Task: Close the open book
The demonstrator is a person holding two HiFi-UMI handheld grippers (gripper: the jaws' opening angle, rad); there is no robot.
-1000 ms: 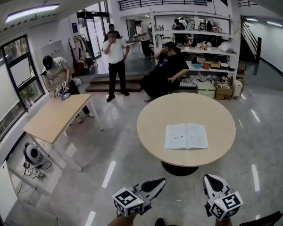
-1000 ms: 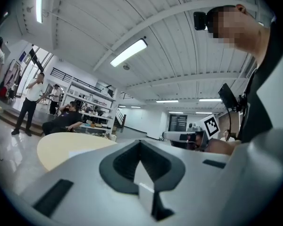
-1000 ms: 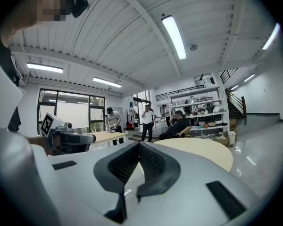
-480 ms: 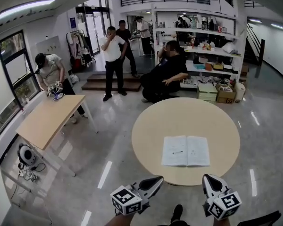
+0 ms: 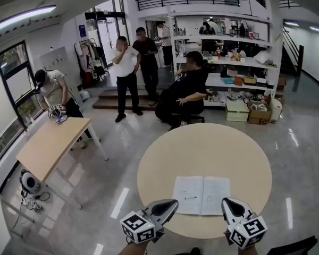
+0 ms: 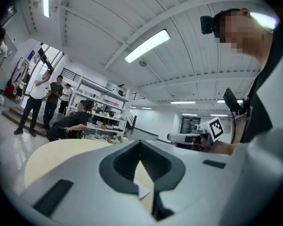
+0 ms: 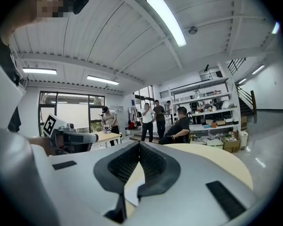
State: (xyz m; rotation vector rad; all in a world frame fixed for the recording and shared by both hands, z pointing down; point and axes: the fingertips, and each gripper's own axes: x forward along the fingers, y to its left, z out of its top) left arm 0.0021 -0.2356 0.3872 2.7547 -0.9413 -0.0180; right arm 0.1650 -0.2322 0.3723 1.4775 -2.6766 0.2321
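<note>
The open book [image 5: 202, 195] lies flat on the round table [image 5: 202, 147], close to the table's near edge, both pages facing up. A small dark mark, perhaps a pen, sits on its left page.

The left gripper [image 5: 173, 202] hangs just off the table's near edge, its tip touching or nearly touching the book's near left corner. The right gripper [image 5: 226, 201] is at the same edge, its tip over the book's near right corner. In the left gripper view the two jaws meet at their tips, clenched on nothing, and the tabletop shows through the gap behind them. The right gripper view gives the same: jaws pressed together and empty.

A seated person in black [image 5: 187, 92] is beyond the table's far side, with two standing people [image 5: 127, 73] further to the left. Behind them stands a white shelving unit [image 5: 231, 60] crowded with goods. Well left of the round table is a rectangular wooden table [image 5: 48, 145], and a person [image 5: 53, 92] bends over its far end.
</note>
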